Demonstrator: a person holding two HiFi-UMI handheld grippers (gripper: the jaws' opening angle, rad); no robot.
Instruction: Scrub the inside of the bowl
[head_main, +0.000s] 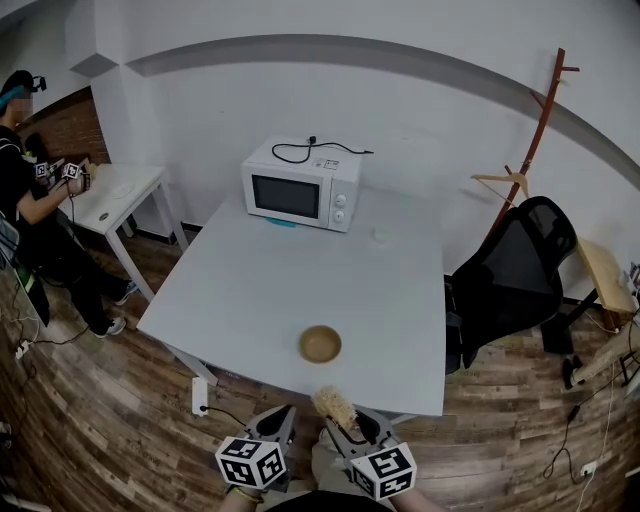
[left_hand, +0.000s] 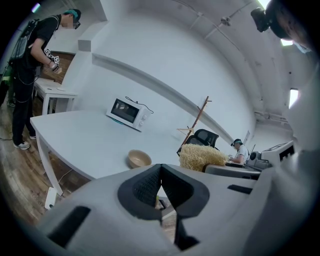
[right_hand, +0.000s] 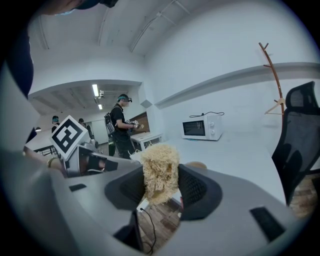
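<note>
A small wooden bowl (head_main: 320, 344) stands empty near the front edge of the grey table (head_main: 250, 290); the left gripper view also shows the bowl (left_hand: 139, 158). Both grippers hang below the table's front edge, short of the bowl. My right gripper (head_main: 341, 421) is shut on a straw-coloured fibre scrubber (head_main: 334, 404), whose tuft sticks up between the pads in the right gripper view (right_hand: 159, 172). My left gripper (head_main: 278, 422) is shut with nothing in it, its black pads (left_hand: 148, 186) meeting. The scrubber (left_hand: 202, 156) appears to its right.
A white microwave (head_main: 301, 184) with a black cord on top stands at the table's far side. A black office chair (head_main: 512, 275) and a wooden coat stand (head_main: 535, 135) are on the right. A person (head_main: 30, 215) works at a small white table (head_main: 115, 196) far left. A power strip (head_main: 199, 394) lies on the floor.
</note>
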